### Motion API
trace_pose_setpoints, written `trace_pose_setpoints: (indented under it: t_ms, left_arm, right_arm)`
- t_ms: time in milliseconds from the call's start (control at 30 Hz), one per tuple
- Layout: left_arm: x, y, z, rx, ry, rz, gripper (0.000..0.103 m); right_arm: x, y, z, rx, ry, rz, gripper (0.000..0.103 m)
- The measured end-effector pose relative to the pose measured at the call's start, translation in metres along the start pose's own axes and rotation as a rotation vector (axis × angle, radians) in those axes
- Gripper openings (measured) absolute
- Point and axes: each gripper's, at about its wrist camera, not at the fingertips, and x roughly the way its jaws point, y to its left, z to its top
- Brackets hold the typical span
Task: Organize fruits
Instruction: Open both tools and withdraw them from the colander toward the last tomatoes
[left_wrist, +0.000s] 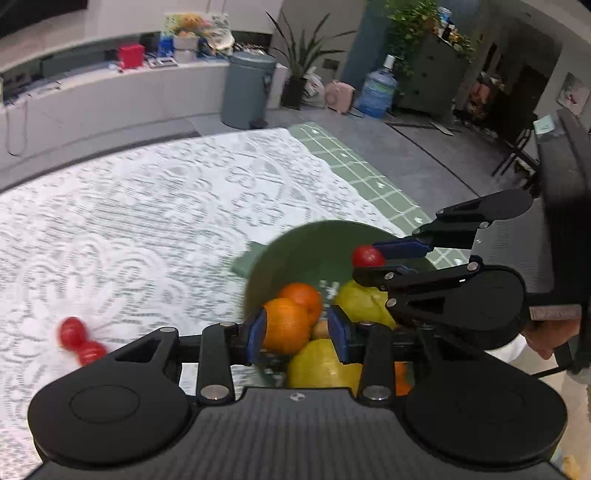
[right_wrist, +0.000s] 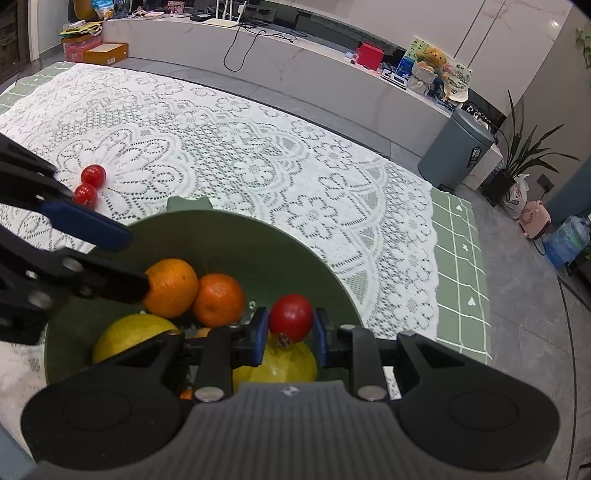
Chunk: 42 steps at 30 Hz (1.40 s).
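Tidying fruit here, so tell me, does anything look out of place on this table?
Yes: two small red fruits lie loose on the lace cloth, outside the green bowl that holds the other fruit. Nothing looks spilled or damaged.

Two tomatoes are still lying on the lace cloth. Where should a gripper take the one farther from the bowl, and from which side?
Grip the farther tomato across its round middle, coming down from above. Its neighbour appears to touch the bowl-facing side, so probably set the fingers across the line joining them.

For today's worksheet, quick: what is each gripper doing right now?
Left gripper: open, empty, above the round orange mandarin.
Right gripper: shut on the small red tomato.
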Motion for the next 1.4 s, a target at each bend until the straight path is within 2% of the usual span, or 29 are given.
trace_pose_setpoints:
  t_ms: [333,833,933,967,1067,1133,1200,1400]
  left_arm:
    - [-0.025,0.021,-0.012,-0.031,-0.01,0.098,0.047]
    - [-0.05,0.035,-0.033,-0.082,-0.021,0.12,0.047]
    - [-0.054,0.036,-0.034,-0.086,-0.029,0.125,0.047]
    - [-0.055,0.036,-0.035,-0.086,-0.032,0.126,0.047]
    - [-0.06,0.037,-0.036,-0.087,-0.045,0.13,0.047]
    - [-0.064,0.038,-0.038,-0.088,-0.058,0.136,0.047]
    - [-0.069,0.038,-0.039,-0.089,-0.075,0.139,0.047]
    - [-0.085,0.042,-0.044,-0.092,-0.125,0.131,0.048]
  right_arm:
    - [0.021,0.004,0.004,0.035,0.04,-0.023,0.023]
    - [0.019,0.009,0.004,0.054,0.047,-0.047,0.024]
    - [0.012,0.01,0.005,0.059,0.033,-0.054,0.03]
    - [0.009,0.011,0.005,0.061,0.023,-0.063,0.035]
    - [-0.008,0.015,0.007,0.062,-0.019,-0.073,0.038]
    - [-0.023,0.021,0.008,0.069,-0.06,-0.082,0.044]
    - [-0.039,0.028,0.009,0.083,-0.114,-0.083,0.055]
    - [-0.079,0.055,0.006,0.175,-0.253,-0.059,0.066]
